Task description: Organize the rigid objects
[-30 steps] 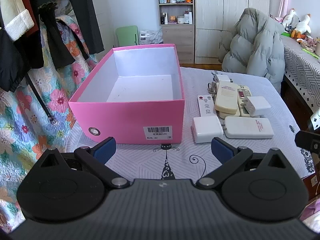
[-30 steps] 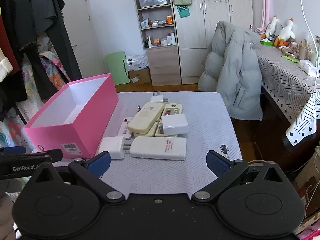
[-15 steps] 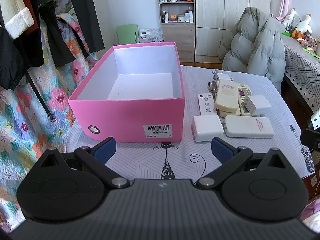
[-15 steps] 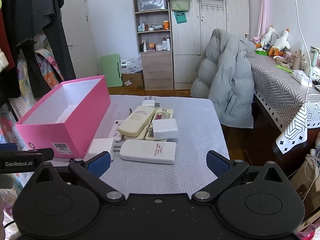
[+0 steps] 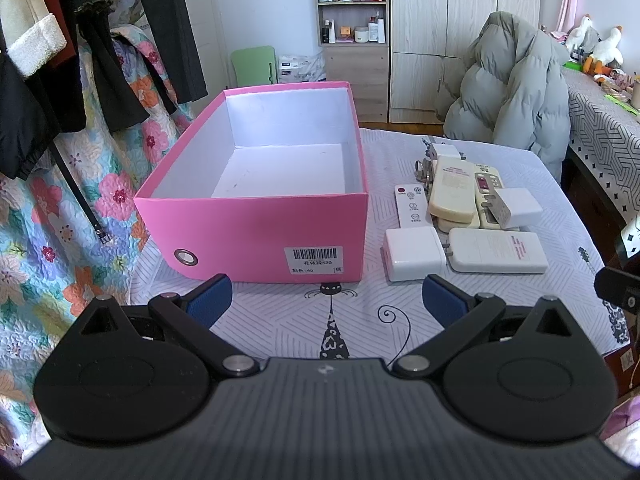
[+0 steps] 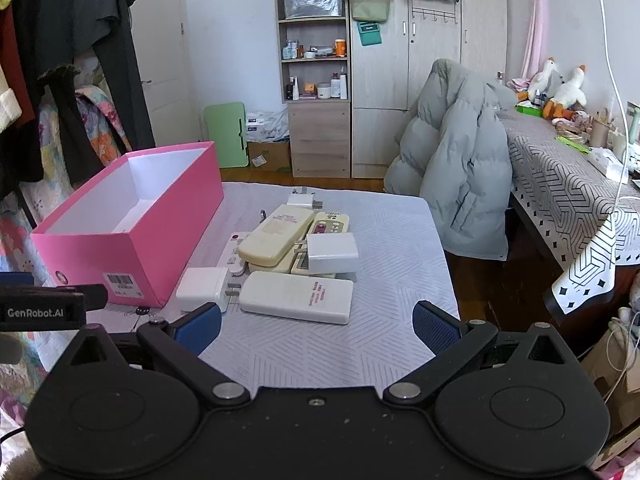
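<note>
Nothing on the table has shifted over the last second; only the viewpoints have changed, the right wrist camera having lifted and drawn back so the room behind shows more, the left one sitting a little higher over the box, which I read as both tools settling before a first pick, with the sorting not yet begun. Both tongs stand wide apart and hold nothing: the left gripper (image 5: 326, 296) hovers short of the pink cardboard shoe box (image 5: 256, 232), and the right gripper (image 6: 316, 324) hovers short of the heap. The box is open, its white inside bare, matte and square-cornered, with a barcode label and a metal eyelet on its near wall. Just beside it on the patterned tablecloth (image 5: 360, 320) lies the pile of hard plastic things: a white square charger (image 5: 414, 253) nearest, its prongs pointing at a long white remote (image 5: 498, 249) that lies crosswise; behind these a slim white remote (image 5: 411, 206), a yellowed cream remote (image 5: 452, 190) stacked on others, a cream remote with a pink button panel (image 5: 489, 188), a second charger block (image 5: 518, 208) resting on top, and a small white plug (image 5: 446, 151) at the far end. All are smooth, boxy and stiff, so a pinch across the short sides should hold.
</note>
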`<state>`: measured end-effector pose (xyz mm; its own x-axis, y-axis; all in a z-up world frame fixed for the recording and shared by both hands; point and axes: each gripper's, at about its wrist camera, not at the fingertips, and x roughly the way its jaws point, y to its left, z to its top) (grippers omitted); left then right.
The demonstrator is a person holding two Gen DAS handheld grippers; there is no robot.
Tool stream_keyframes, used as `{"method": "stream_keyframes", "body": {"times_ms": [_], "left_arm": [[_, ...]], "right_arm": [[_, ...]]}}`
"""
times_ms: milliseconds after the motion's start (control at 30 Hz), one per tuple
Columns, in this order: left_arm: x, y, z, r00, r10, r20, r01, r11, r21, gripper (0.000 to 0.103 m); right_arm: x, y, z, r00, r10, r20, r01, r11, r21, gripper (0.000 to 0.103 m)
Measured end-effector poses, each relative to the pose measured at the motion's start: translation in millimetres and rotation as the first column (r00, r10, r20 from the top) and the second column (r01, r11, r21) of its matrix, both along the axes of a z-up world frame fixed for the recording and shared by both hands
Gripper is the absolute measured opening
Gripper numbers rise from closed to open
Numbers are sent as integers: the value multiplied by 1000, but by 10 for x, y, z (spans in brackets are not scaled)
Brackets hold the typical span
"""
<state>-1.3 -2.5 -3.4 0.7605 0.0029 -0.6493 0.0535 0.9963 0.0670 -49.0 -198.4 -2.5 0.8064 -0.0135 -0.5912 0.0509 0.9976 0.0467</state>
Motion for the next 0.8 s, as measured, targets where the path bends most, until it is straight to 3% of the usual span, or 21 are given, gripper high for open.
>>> {"method": "stream_keyframes", "body": {"times_ms": [400,800], "left_arm": [[-17,39,-5,999,21,45,-22,1000,5,103],[-6,10,-20,999,-15,34,15,1000,-3,103]], "right_arm": [[31,9,-35,1000,-6,-19,6,1000,-4,103],[61,-4,-73,999,-13,-32,13,1000,-2,103]]}}
